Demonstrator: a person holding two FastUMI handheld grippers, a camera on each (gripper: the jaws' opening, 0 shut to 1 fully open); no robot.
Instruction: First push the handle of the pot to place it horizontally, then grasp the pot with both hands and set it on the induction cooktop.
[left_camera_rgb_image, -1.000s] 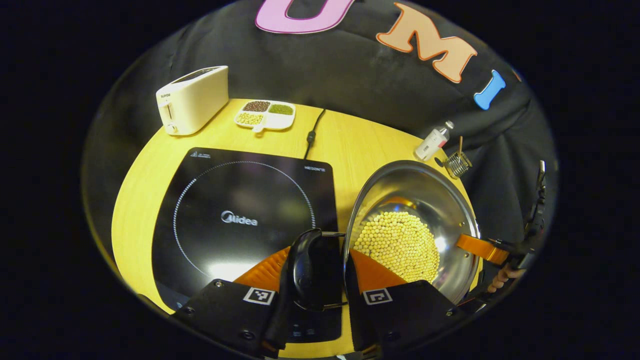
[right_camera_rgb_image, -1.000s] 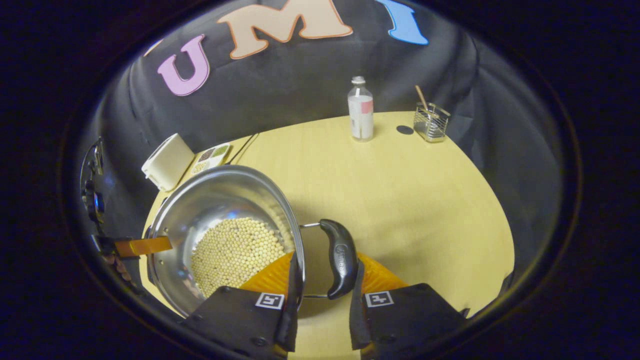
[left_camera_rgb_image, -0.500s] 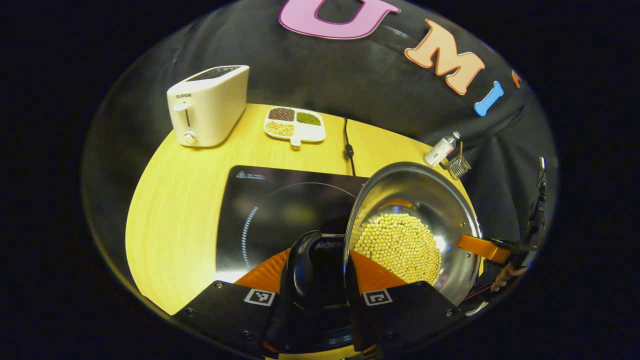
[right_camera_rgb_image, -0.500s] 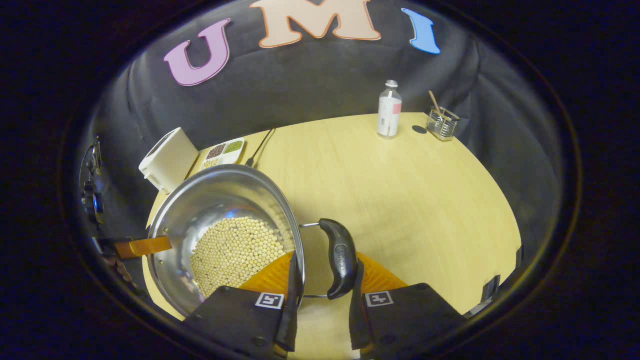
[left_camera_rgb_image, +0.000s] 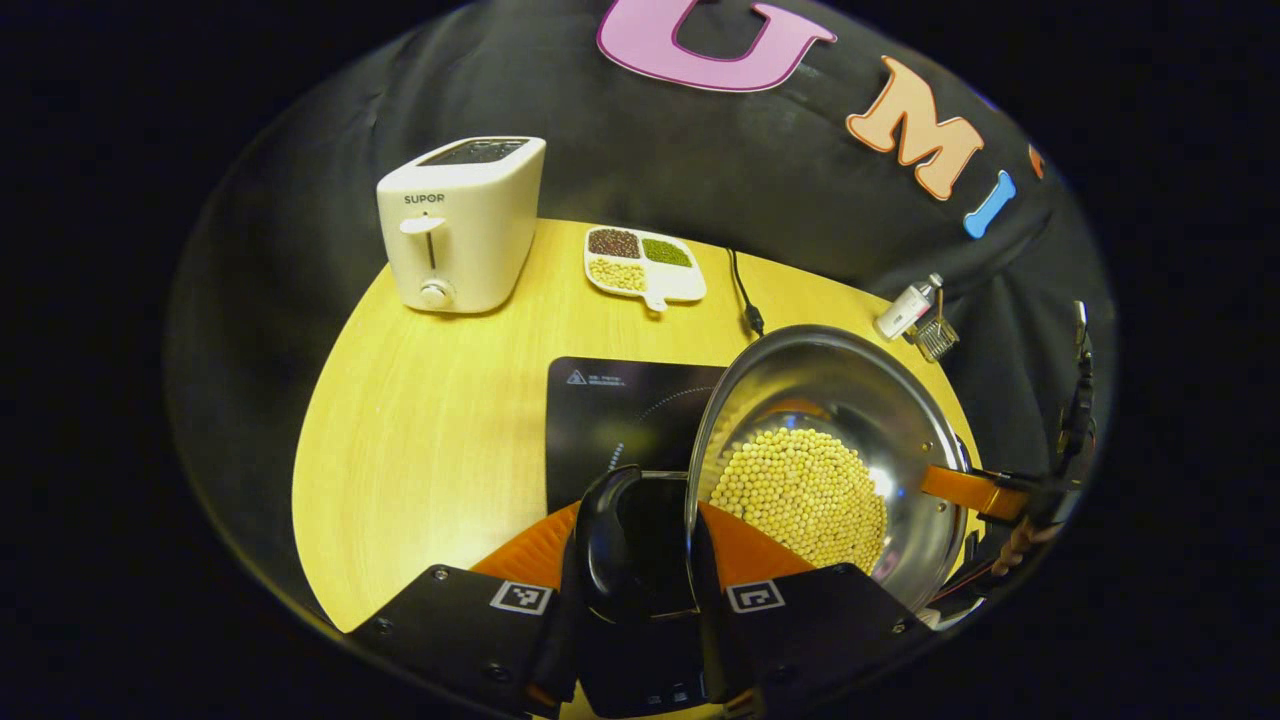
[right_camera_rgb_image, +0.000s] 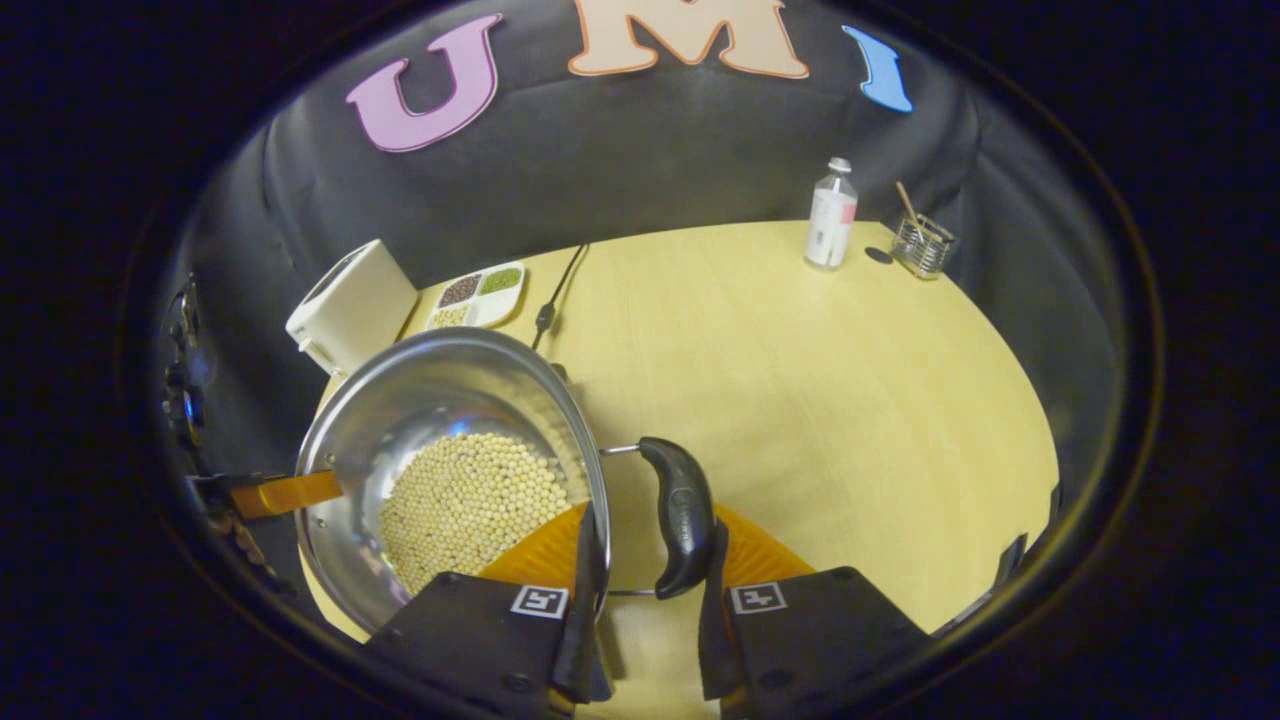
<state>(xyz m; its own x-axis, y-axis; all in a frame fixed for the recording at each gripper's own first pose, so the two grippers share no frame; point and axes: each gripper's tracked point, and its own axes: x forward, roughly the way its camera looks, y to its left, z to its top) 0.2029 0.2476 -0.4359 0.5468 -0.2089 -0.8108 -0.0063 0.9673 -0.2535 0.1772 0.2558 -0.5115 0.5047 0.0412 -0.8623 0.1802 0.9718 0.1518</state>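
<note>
A steel pot (left_camera_rgb_image: 830, 385) with yellow beans (left_camera_rgb_image: 800, 495) in its bottom is held by both side handles. My left gripper (left_camera_rgb_image: 630, 600) is shut on the black left handle (left_camera_rgb_image: 628, 535). In the right gripper view, my right gripper (right_camera_rgb_image: 645, 595) is shut on the black right handle (right_camera_rgb_image: 682, 515) beside the pot (right_camera_rgb_image: 440, 385). The black induction cooktop (left_camera_rgb_image: 610, 410) lies just behind the left handle, and the pot covers its right part. I cannot tell whether the pot touches it. Each view shows the other gripper's orange finger at the pot's far rim.
At the back of the yellow table (right_camera_rgb_image: 800, 400) stand a white toaster (left_camera_rgb_image: 460, 225) and a divided dish of beans (left_camera_rgb_image: 643, 263), with the cooktop's cord (left_camera_rgb_image: 745, 300) beside them. A bottle (right_camera_rgb_image: 830, 215) and a wire holder (right_camera_rgb_image: 922, 245) stand at the far right.
Both grippers have carried the pot to the left. In the left gripper view the cooktop has slid right and now lies partly under the pot. The grips have not changed.
</note>
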